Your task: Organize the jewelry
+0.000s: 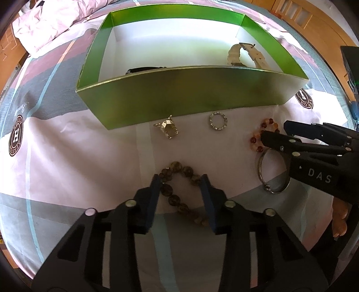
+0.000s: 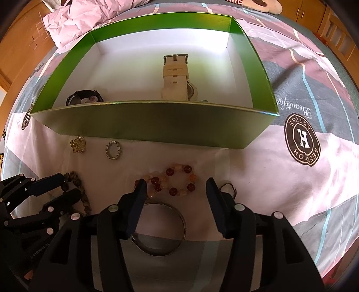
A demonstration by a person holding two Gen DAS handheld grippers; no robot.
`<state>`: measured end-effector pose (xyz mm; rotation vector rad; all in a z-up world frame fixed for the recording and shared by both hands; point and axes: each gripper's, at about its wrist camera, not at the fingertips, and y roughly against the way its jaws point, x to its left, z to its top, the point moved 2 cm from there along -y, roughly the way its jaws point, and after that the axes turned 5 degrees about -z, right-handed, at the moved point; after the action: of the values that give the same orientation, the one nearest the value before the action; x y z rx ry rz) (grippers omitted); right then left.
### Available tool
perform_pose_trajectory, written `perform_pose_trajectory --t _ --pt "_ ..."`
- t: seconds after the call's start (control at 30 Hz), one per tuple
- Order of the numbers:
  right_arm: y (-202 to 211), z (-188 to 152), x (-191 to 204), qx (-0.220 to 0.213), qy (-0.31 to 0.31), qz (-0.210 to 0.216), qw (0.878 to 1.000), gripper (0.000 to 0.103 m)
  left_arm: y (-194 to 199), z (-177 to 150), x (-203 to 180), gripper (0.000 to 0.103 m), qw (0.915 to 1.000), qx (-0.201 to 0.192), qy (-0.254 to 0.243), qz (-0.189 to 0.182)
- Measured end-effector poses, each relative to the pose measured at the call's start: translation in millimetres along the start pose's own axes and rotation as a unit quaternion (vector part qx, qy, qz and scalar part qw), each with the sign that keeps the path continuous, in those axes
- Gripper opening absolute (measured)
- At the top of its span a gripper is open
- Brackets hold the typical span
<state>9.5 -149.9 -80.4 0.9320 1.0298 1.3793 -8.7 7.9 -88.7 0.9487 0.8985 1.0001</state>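
- Jewelry lies loose on a patterned bedspread (image 2: 303, 94) in front of a green box (image 2: 157, 122), all of it just beside the box's near wall or a little nearer the grippers.
- The bedspread runs wide to both sides of the box; round dark badges with a large "H" are printed on it, and script reading "Beautiful" shows upside down beside the right-hand badge. Crumpled pink bedding (image 1: 56, 20) lies behind the box on the left.
- The green box is open-topped with a white floor; inside it are a cream-strapped watch (image 2: 176, 78) toward the middle-right and a dark watch (image 2: 84, 96) at the near left corner. Much of the floor is bare.
- The right gripper (image 2: 176, 193) stands with jaws apart and nothing pressed between them, over a red and amber bead bracelet (image 2: 177, 182) and a silver bangle (image 2: 163, 229). Its body reads "DAS" in the left wrist view.
- The left gripper (image 1: 180, 186) has its jaws partly apart, straddling a brown bead bracelet (image 1: 177, 191); whether the pads press on the beads I cannot tell.
- A stone-set ring (image 1: 218, 120) and a gold brooch (image 1: 167, 129) lie close to the box wall, apart from each other.
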Motion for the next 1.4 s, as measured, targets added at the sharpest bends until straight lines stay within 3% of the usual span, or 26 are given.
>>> perform_pose_trajectory --t 0.2,0.4,0.93,1.1,1.27,1.4 --pt "-1 -1 2 0.001 0.001 -0.001 1.000 0.055 1 2 7 0.013 0.9999 -0.004 0.010 0.007" --pt "-1 -2 3 0.000 0.004 -0.001 1.000 0.055 6 7 14 0.012 0.9995 -0.020 0.022 0.015" --pt "0 -5 0 -0.006 -0.005 -0.005 1.000 0.055 -4 3 11 0.019 0.9994 -0.006 0.009 0.032" --pt "2 -6 -6 -0.008 -0.016 -0.003 1.000 0.055 -4 7 18 0.011 0.9970 -0.024 0.018 0.071" --pt "6 -8 -10 -0.013 -0.021 -0.002 1.000 0.055 15 13 30 0.011 0.9957 -0.066 0.059 0.025" --pt "10 -4 -18 -0.020 -0.038 -0.002 0.999 0.055 12 13 35 0.011 0.9958 -0.053 0.070 0.024"
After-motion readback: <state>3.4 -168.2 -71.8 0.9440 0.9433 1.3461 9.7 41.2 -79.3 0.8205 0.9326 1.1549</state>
